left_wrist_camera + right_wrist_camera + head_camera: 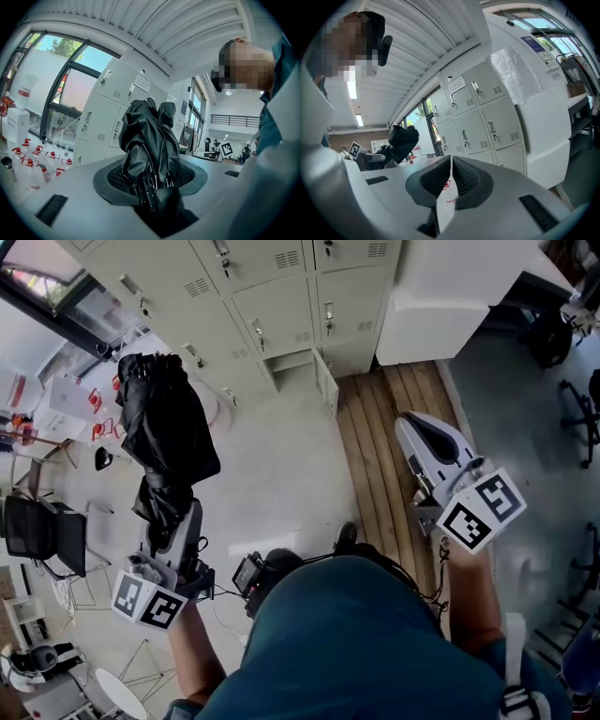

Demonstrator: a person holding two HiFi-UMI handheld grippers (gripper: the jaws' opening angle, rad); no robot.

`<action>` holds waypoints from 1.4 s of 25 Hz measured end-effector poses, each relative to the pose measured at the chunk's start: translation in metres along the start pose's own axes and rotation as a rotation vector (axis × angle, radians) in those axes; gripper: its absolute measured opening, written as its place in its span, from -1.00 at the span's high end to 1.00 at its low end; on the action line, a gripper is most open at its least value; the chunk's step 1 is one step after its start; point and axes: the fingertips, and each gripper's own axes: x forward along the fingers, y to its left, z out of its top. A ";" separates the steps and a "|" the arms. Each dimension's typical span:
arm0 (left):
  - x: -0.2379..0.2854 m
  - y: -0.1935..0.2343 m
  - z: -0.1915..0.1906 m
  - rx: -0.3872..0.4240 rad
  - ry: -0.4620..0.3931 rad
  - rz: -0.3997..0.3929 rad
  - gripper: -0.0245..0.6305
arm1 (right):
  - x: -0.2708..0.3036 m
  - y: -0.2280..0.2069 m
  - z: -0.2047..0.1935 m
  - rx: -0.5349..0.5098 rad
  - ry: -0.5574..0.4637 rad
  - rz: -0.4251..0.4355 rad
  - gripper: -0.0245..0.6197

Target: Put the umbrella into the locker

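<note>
My left gripper (pixel 170 532) was clamped on the near end of the folded black umbrella (pixel 167 432). Its long axis ran straight on from the jaws, with the bunched canopy ahead of them pointing toward the grey lockers (pixel 281 306) and well short of them. My right gripper (pixel 413 427) seemed closed on nothing, off to the umbrella's right.

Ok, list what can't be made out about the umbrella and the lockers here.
- Umbrella handle: left gripper view, buried between the left gripper's jaws under folded fabric.
- Open locker, inside: head view, the steep angle hides it.
- Notice on a locker door: right gripper view, print too small.
- Upper lockers: head view, cut by the top edge.
</note>
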 end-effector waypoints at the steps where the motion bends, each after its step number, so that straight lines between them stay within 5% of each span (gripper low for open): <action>1: 0.005 -0.001 0.000 0.002 0.005 -0.006 0.24 | 0.001 -0.004 0.001 0.002 -0.002 -0.004 0.80; 9: 0.053 0.033 0.004 0.006 0.032 -0.097 0.24 | 0.022 -0.021 0.003 0.003 -0.013 -0.102 0.80; 26: 0.126 0.188 0.042 0.020 0.103 -0.311 0.24 | 0.144 0.025 0.012 0.004 -0.063 -0.314 0.80; 35: 0.139 0.236 0.055 0.019 0.116 -0.371 0.24 | 0.183 0.043 0.015 -0.008 -0.063 -0.380 0.80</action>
